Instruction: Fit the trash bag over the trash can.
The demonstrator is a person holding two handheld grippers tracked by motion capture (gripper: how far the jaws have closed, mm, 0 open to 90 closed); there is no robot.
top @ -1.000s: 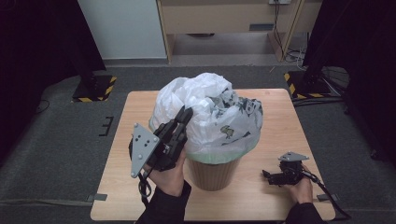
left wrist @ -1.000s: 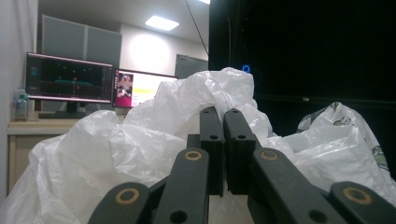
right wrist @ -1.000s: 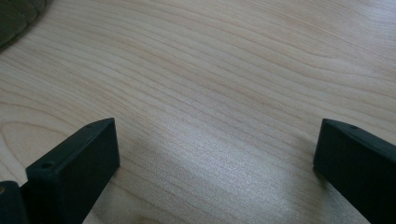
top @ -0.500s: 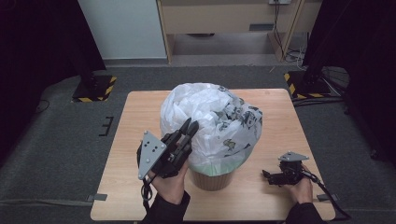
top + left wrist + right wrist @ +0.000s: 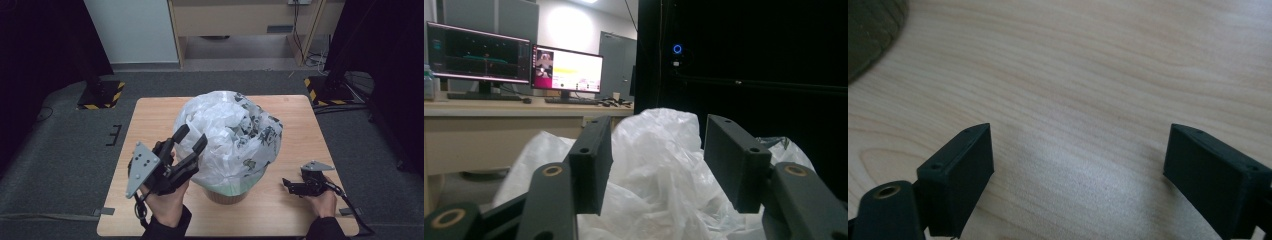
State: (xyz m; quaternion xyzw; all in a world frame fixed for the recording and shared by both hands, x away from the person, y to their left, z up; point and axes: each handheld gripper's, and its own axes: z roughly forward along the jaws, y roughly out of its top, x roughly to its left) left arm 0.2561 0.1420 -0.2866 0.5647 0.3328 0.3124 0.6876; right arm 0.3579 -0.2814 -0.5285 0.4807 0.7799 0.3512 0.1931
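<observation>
A crumpled white plastic bag (image 5: 230, 140) with dark print bulges over a round brown bin (image 5: 224, 196) at the middle of the wooden table (image 5: 150, 120). My left gripper (image 5: 192, 136) is raised against the bag's left flank. Its jaws have just been opening and now stand apart. In the left gripper view the bag (image 5: 659, 190) lies just beyond the left gripper (image 5: 659, 150), with neither pad pressing on it. My right gripper (image 5: 292, 186) rests low on the table right of the bin. In the right gripper view its jaws (image 5: 1078, 170) have just been closing a little, still open over bare wood.
Dark floor surrounds the table, with yellow-black striped stand bases (image 5: 100, 95) at the back left and back right (image 5: 325, 92). A wooden desk (image 5: 240, 20) stands beyond. The bin's edge (image 5: 868, 35) shows at the top left of the right gripper view.
The left gripper's jaws have gone from shut to apart beside the bag. The bag has settled lower over the bin. The right hand has stayed in place.
</observation>
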